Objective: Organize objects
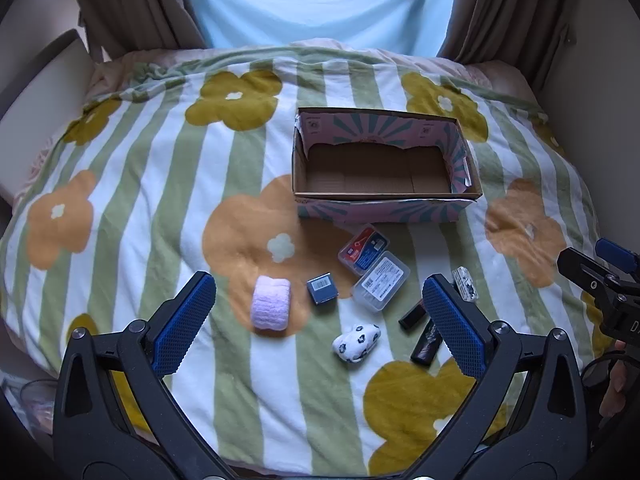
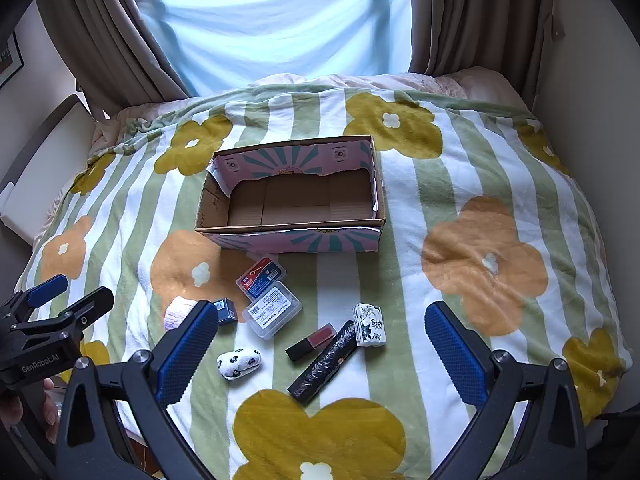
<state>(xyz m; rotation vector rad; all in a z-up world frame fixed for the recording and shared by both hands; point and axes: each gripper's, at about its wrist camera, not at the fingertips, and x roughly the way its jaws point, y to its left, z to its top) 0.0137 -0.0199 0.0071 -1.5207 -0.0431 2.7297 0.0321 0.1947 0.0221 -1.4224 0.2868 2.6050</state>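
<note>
Open cardboard box [image 1: 384, 168] is sitting mid-bed on the flowered blanket [image 1: 160, 200], nothing showing inside; small items are lying just in front of it. Left view is showing the whole pink roll [image 1: 270, 307]; in the right view a fingertip [image 2: 188, 354] is blocking most of it. Right view is showing the lipstick [image 2: 310, 342] and black roll [image 2: 326, 362] unobstructed. Left tongs [image 1: 320, 322] and right tongs [image 2: 320, 348] are both hanging wide open, holding nothing.

The left gripper [image 1: 318, 320] hangs wide open above a flowered blanket [image 1: 160, 200]. Below its fingers lie a pink towel roll [image 1: 270, 306], a small blue box [image 1: 322, 288], two clear plastic cases [image 1: 372, 268] and a spotted pouch [image 1: 356, 342]. Beyond them stands an empty cardboard box [image 1: 382, 204].
</note>
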